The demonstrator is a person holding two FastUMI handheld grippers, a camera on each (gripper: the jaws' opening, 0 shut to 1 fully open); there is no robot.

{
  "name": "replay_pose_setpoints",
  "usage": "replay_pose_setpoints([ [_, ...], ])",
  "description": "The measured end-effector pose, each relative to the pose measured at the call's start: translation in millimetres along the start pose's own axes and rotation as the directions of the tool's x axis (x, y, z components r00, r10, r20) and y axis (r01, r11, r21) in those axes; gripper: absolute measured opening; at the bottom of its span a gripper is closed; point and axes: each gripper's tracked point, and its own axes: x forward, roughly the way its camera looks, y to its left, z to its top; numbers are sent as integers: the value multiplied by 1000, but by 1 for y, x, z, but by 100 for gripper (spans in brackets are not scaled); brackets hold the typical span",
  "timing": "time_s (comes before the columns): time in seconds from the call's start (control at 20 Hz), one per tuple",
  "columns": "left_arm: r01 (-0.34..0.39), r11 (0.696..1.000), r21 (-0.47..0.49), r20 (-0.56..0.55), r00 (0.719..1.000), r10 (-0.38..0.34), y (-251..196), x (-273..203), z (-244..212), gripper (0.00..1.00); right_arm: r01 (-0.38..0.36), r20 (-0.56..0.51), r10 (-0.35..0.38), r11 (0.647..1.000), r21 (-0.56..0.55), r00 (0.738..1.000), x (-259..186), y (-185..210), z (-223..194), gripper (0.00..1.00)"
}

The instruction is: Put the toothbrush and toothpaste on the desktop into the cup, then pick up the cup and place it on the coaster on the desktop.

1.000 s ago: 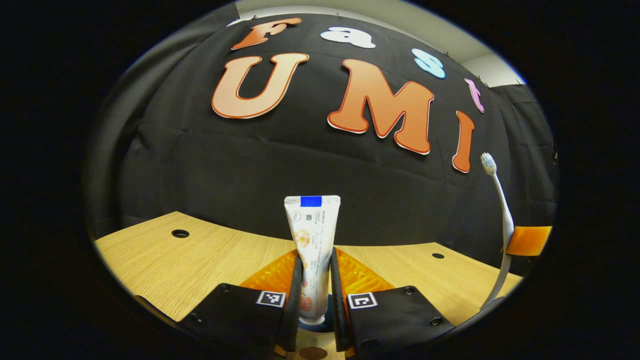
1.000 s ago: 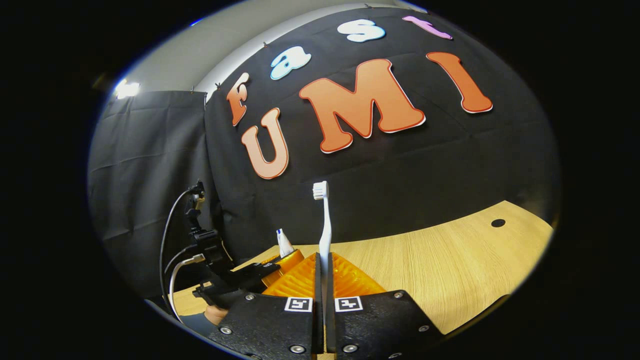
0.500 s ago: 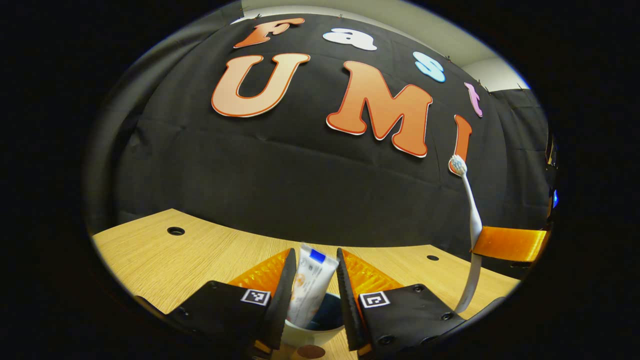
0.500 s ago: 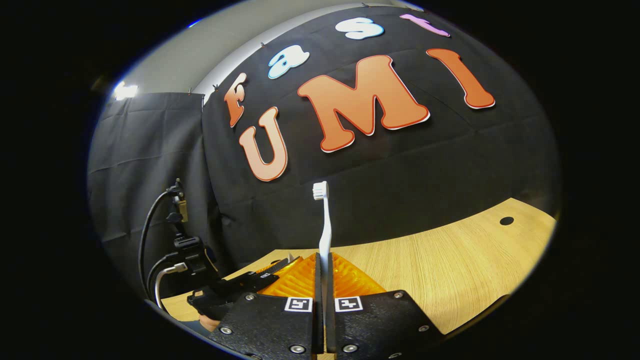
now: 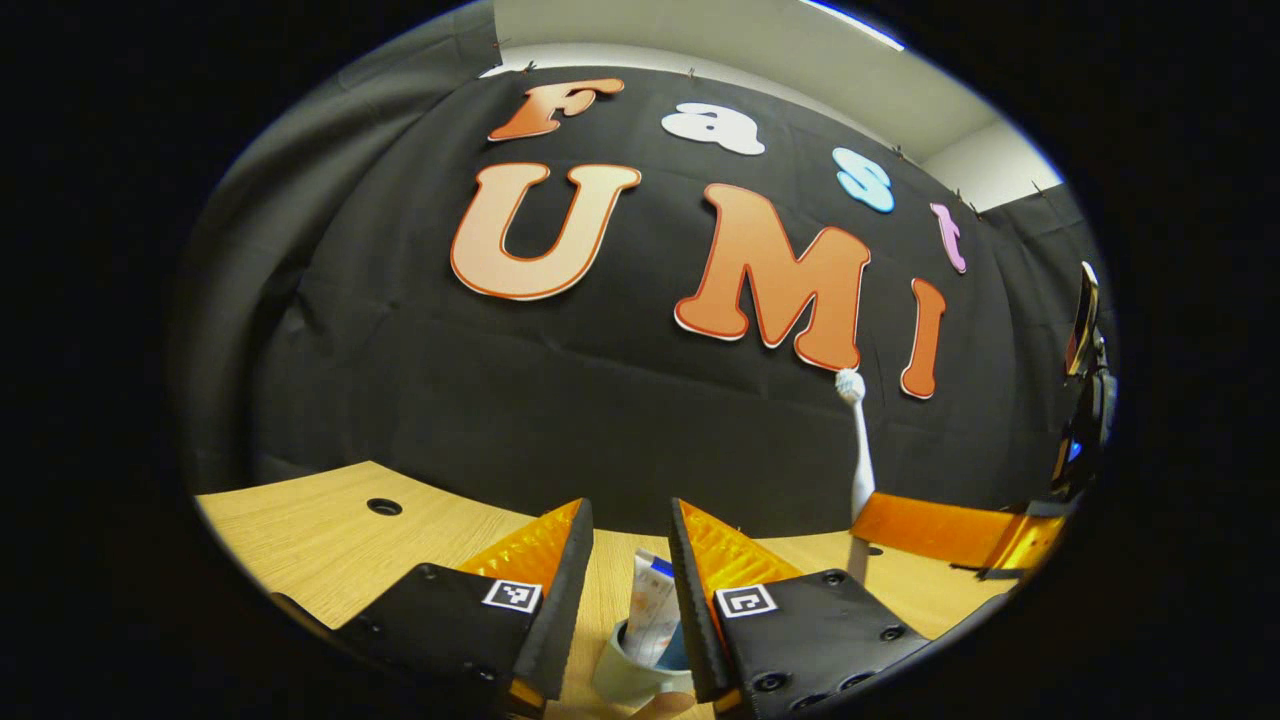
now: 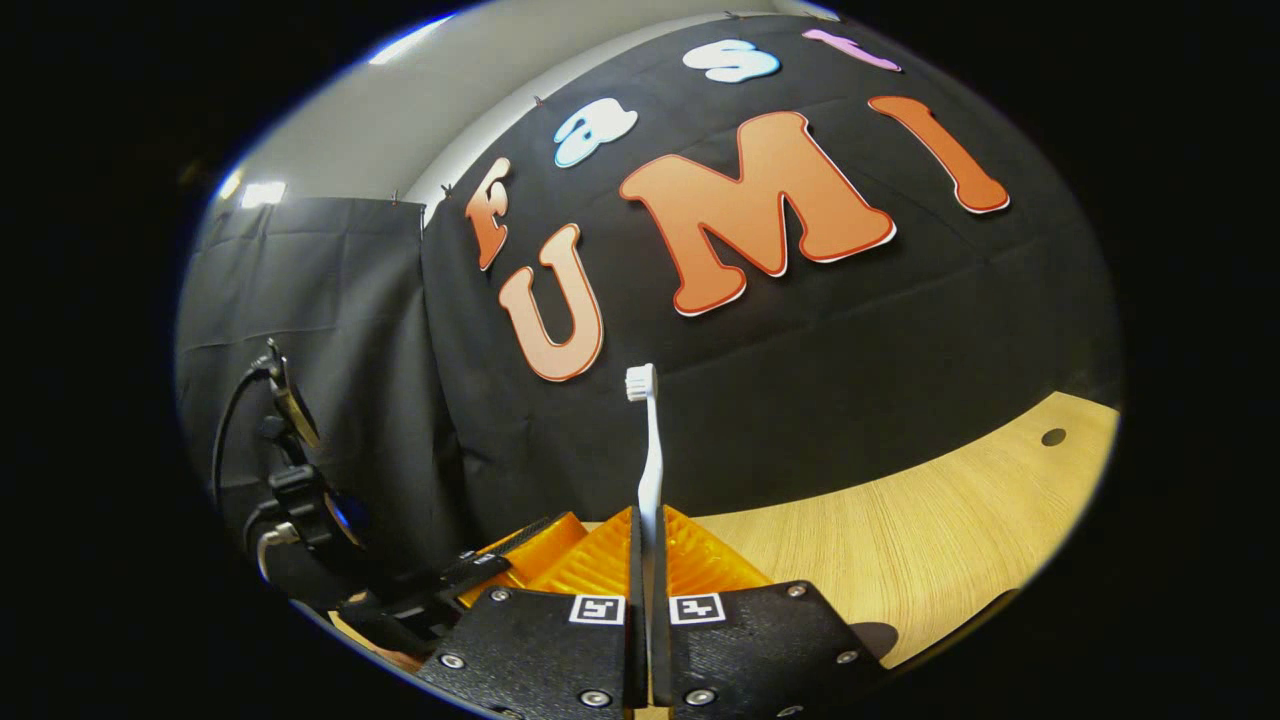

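In the left gripper view, the left gripper (image 5: 630, 520) is seen from behind with its two fingers spread apart and nothing held between them. Below the gap, a pale, round ceramic cup (image 5: 625, 680) stands on the light wooden desktop (image 5: 300, 520), and a white toothpaste tube with a blue band near its flat end (image 5: 652, 605) is seen standing inside the cup, leaning slightly, its upper end rising between the open fingers without being touched by them. Two dark round holes are seen in the desktop, one at the far left. To the right in the same view, the right gripper (image 5: 900, 525) is seen side-on, and a slim white toothbrush with a bristled head (image 5: 858, 450) is held upright in it, head uppermost, against the black cloth wall (image 5: 500, 400). Whether a coaster lies beneath the cup cannot be told. In the right gripper view, the right gripper (image 6: 648, 540) is seen with its fingers closed tightly on the lower handle of the toothbrush (image 6: 648, 450), which stands straight up between them. The left gripper (image 6: 500, 555) appears low at the left, with black cables (image 6: 270, 440) trailing above it. The desktop (image 6: 950, 530) stretches away to the right.
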Motion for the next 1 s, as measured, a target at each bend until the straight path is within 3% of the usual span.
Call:
replay_pose_setpoints([
  [0.25,-42,999,-29,87,995,44,19,-12,30,51,-11,21,11,1000,-18,1000,25,4,-7,2],
  [0.3,-48,998,-48,86,995,51,23,-11,30,43,-12,26,12,1000,-10,1000,29,3,-9,2],
  [0.35,-58,997,-58,84,995,63,28,-11,30,62,-11,26,11,1000,-4,1000,33,1,-13,2],
  [0.4,-66,996,-64,85,994,71,33,-12,33,53,-5,21,5,1000,0,1000,36,-3,-17,2],
  [0.45,-75,995,-69,90,993,81,35,-12,35,53,-4,18,4,1000,3,1000,40,-5,-21,2],
  [0.5,-84,994,-71,99,991,91,38,-13,36,62,0,18,0,1000,6,1000,43,-7,-25,2],
  [1.0,-115,991,-71,125,984,123,45,-17,43,62,22,15,-21,997,-71,1000,57,-8,-59,5],
])
